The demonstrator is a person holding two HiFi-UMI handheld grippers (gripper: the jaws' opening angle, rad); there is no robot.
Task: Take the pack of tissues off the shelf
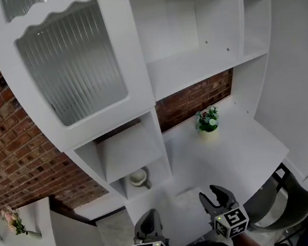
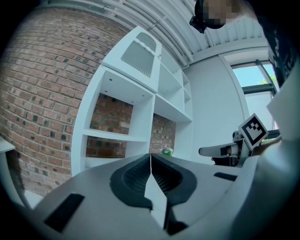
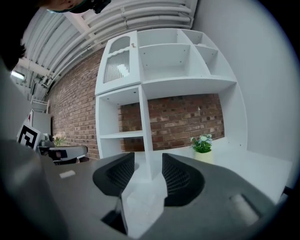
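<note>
We're looking at a white shelf unit (image 1: 191, 63), smooth painted boards with square-cut bays, set against a rough red brick wall (image 1: 10, 151). The unit's upper left bay has a door (image 1: 72, 68) of vertically ribbed frosted glass with a wavy top edge. In the small cubby below that door sits a cream glazed cup (image 1: 139, 178) with a handle; we can't see what's in it. Under the unit's wide middle shelf, on its white desk top (image 1: 242, 147), a pale yellow pot (image 1: 208, 130) holds green leaves and small white flowers. The only print we see is the black-and-white square markers on each gripper's cube. Both grippers are at the unit's front edge. Left gripper (image 2: 151, 158): dark ribbed pads pressed together, nothing between them. Right gripper (image 3: 143, 164): ribbed pads part-way apart and not pressing on anything; the unit's upright divider shows through the gap. Low in that gap there's a pale, faintly mottled white surface, and we can't tell whether it's a separate thing or gripper body. Pack of tissues: we can't make it out in any view.
</note>
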